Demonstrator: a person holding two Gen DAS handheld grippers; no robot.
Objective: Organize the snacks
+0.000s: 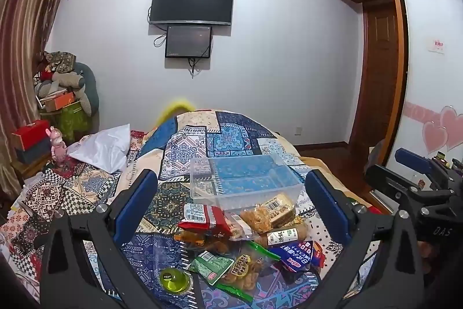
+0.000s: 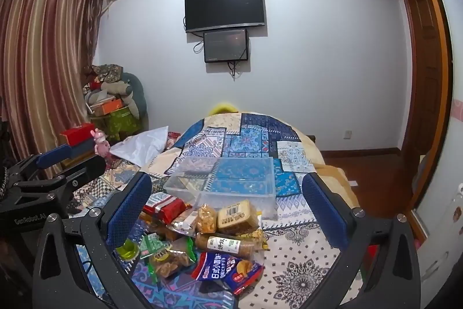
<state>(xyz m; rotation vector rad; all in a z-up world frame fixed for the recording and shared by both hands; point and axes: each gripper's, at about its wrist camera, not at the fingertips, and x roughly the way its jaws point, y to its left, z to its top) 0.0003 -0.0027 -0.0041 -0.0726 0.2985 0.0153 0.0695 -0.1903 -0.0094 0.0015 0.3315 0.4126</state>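
A pile of snack packets (image 1: 246, 233) lies on the patterned bedspread, just in front of a clear plastic box (image 1: 246, 178) that stands empty. The pile holds a red packet (image 1: 202, 219), a blue packet (image 1: 295, 254), a green packet (image 1: 211, 265) and a green jelly cup (image 1: 173, 277). My left gripper (image 1: 231, 201) is open and empty above the pile. In the right wrist view the same pile (image 2: 202, 236) and box (image 2: 225, 181) show, and my right gripper (image 2: 228, 207) is open and empty above them.
The quilt-covered bed (image 2: 289, 265) fills the foreground. A white pillow (image 1: 101, 146) lies at the left. Boxes and plush toys (image 1: 60, 89) are stacked by the curtain. A TV (image 1: 191, 2) hangs on the far wall. A wardrobe (image 1: 419, 77) stands at the right.
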